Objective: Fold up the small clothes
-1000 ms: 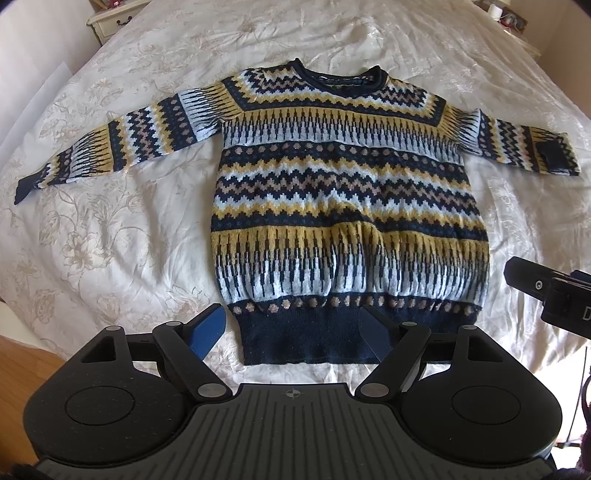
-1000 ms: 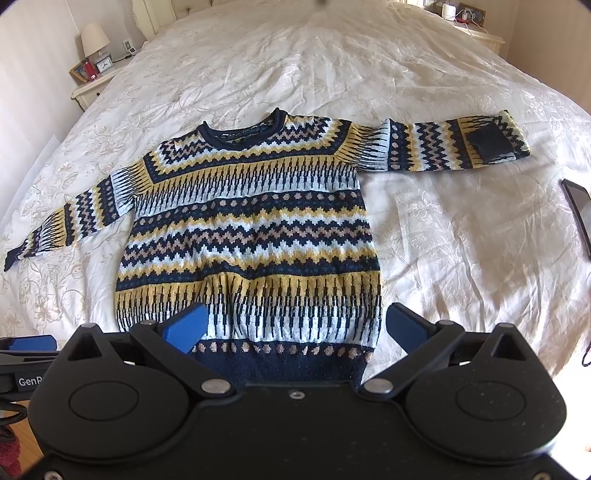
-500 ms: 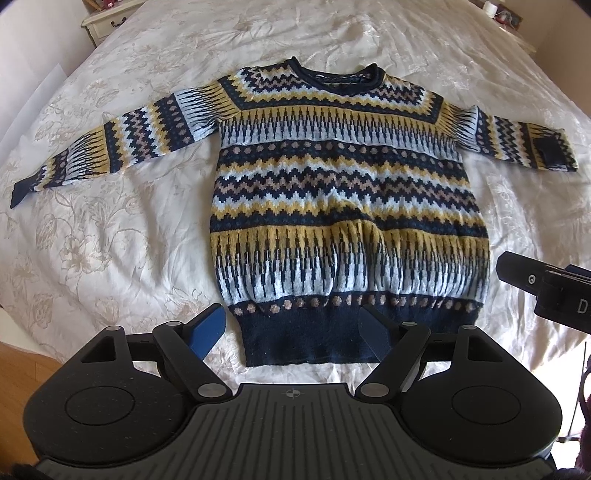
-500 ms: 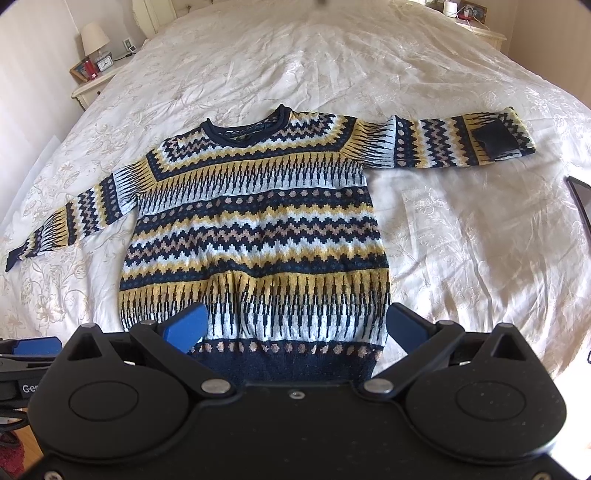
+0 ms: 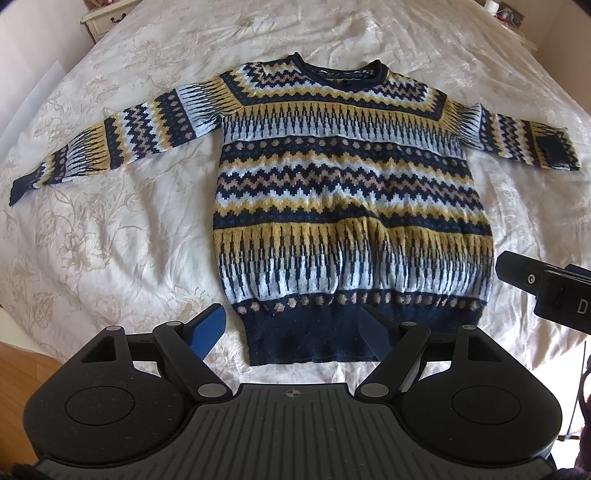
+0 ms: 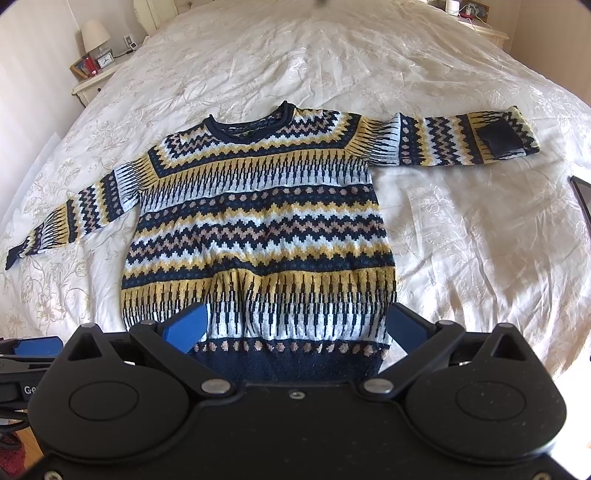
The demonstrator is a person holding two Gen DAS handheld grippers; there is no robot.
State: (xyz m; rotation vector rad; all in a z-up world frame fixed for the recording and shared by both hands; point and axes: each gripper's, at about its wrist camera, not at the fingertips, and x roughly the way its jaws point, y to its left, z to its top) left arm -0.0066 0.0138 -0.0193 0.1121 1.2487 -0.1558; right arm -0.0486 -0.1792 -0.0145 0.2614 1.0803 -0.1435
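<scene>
1 sweater (image 5: 351,206) flat on bed (image 5: 110,240), sleeves spread.

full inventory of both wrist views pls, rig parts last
sweater: 1, navy, yellow and pale blue knit, spread flat mid-bed, sleeves out
bedspread: 1, cream floral, under the sweater
nightstand: 1, cream, beside the bed's far left corner
lamp: 1, white shade, on the nightstand
clock: 1, white face, below the lamp
dark flat item: 1, right edge of the bed, cut off; cannot identify
left gripper: 1, black with blue pads, jaws open over the hem
right gripper: 1, same, jaws open over the hem
</scene>
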